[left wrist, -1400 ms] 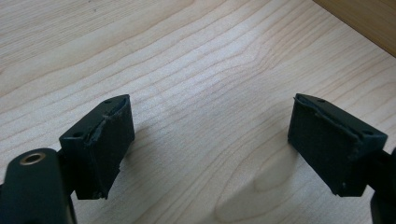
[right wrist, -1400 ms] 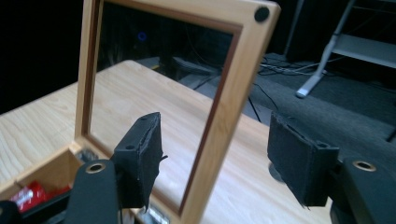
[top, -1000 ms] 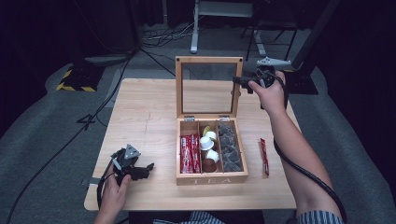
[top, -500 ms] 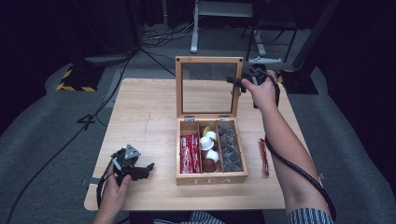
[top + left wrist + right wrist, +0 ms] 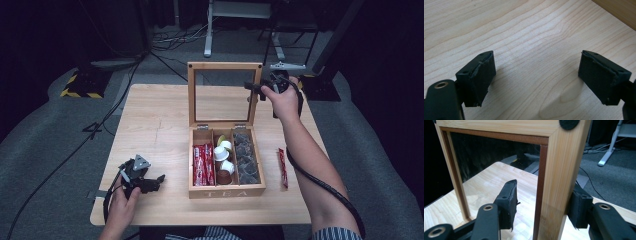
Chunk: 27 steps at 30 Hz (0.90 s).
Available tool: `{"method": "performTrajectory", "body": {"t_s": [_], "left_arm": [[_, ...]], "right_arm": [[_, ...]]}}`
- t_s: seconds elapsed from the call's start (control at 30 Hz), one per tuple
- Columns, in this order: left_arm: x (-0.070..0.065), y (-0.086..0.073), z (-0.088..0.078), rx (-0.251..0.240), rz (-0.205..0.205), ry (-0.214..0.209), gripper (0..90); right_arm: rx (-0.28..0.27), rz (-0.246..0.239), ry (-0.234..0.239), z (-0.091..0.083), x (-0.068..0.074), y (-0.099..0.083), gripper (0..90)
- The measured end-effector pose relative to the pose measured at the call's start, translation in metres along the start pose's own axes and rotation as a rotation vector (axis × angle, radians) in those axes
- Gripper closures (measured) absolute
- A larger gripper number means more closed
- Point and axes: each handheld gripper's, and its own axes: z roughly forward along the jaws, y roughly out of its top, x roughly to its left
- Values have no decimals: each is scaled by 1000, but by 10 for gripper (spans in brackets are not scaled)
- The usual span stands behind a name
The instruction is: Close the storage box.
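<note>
Our left gripper (image 5: 159,178) rests low at the near left, jaws wide apart. Our right arm reaches far forward, its right gripper (image 5: 251,88) jaws just closing, gap remaining.

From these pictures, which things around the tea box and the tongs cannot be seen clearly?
- High view: labels on the red packets in the tea box, too small.
- Right gripper view: whether the right tongs already press the lid frame; the frame hides one pad.
- Left gripper view: left tongs, bodies cut off.
</note>
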Motion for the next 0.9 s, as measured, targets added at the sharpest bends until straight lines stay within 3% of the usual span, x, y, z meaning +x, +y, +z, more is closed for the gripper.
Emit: {"method": "performTrajectory", "body": {"t_s": [0.37,0.6,0.9], "left_arm": [[-1,1,2,4,-5,15,117],[-1,2,3,8,-14,23,91],[-2,3,4,12,-19,27,75]], "right_arm": [[-13,-75,41,-35,18,0,530],[-27,-84,58,-56,28,1,542],[18,-94,77,-76,42,-5,535]]}}
